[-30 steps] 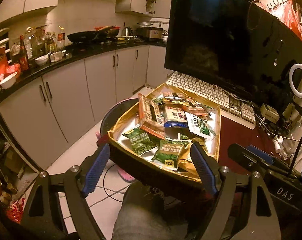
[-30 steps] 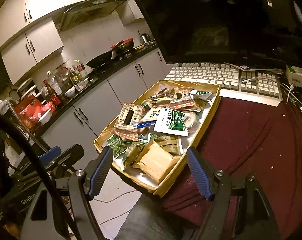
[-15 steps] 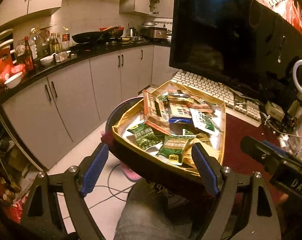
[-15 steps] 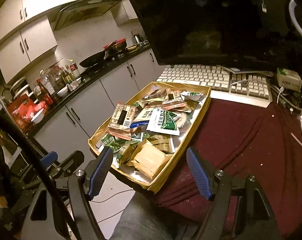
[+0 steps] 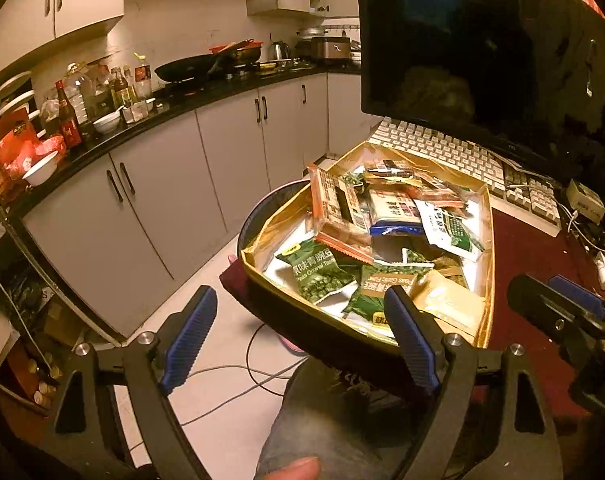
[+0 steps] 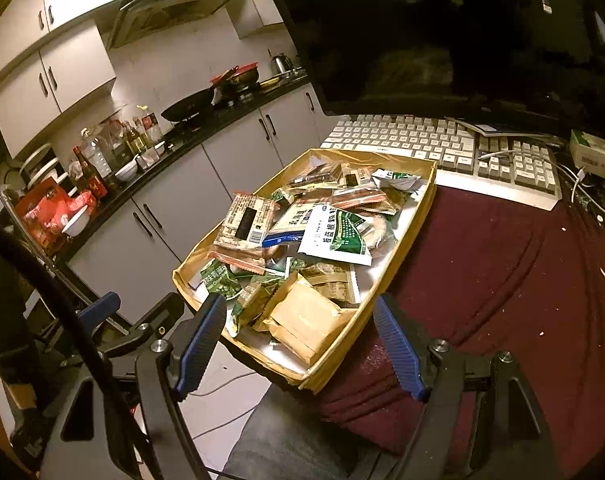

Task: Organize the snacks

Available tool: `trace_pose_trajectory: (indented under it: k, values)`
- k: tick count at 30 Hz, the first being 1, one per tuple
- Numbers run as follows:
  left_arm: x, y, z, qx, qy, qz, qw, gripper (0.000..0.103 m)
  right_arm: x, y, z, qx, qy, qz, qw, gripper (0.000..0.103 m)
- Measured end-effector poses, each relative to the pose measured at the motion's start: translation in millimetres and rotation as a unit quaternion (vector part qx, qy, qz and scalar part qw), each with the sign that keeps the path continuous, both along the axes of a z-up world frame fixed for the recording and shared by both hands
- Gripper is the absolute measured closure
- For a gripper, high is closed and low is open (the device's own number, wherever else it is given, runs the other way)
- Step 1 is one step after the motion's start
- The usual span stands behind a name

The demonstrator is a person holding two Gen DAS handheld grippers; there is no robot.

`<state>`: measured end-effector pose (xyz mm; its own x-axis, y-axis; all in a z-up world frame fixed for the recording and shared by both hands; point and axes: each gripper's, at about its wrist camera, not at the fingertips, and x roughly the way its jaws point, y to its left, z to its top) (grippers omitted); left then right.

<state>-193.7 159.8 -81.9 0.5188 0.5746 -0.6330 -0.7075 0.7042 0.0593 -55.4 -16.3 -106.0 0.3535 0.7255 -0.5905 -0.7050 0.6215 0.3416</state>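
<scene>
A shallow gold cardboard box (image 6: 406,240) full of snack packets sits on the dark red tablecloth, its near-left corner hanging over the table edge; it also shows in the left wrist view (image 5: 488,264). Inside lie green pea packets (image 5: 316,274), an orange-edged packet (image 5: 334,204), a white and green sachet (image 6: 338,236) and a tan packet (image 6: 306,320). My left gripper (image 5: 298,338) is open and empty, just short of the box's near corner. My right gripper (image 6: 300,346) is open and empty at the box's near end.
A white keyboard (image 6: 442,144) and a large dark monitor (image 5: 462,40) stand behind the box. The red cloth (image 6: 502,280) lies to the right. Kitchen cabinets and a cluttered counter (image 5: 102,128) run along the left. Cables lie on the floor below (image 5: 238,376).
Both grippers have shifted a little; the box sits slightly further right in the left wrist view and nearer in the right wrist view. Both stay open and empty.
</scene>
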Motion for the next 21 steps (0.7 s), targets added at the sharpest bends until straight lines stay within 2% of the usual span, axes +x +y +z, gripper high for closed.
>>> trace_pose_trajectory:
  k: [6,21]
  values:
    - [2.1,9.9,-2.7,-0.021,0.0,-0.009,0.9997,0.017,-2.8,13.4,1.2,-0.042,-0.017,-0.01,0.999,0.027]
    - [8.6,22.3,-16.9,-0.039,0.027,-0.001,0.9989,0.017,-1.4,21.7,-6.3,-0.06,-0.019,-0.01,0.998,0.027]
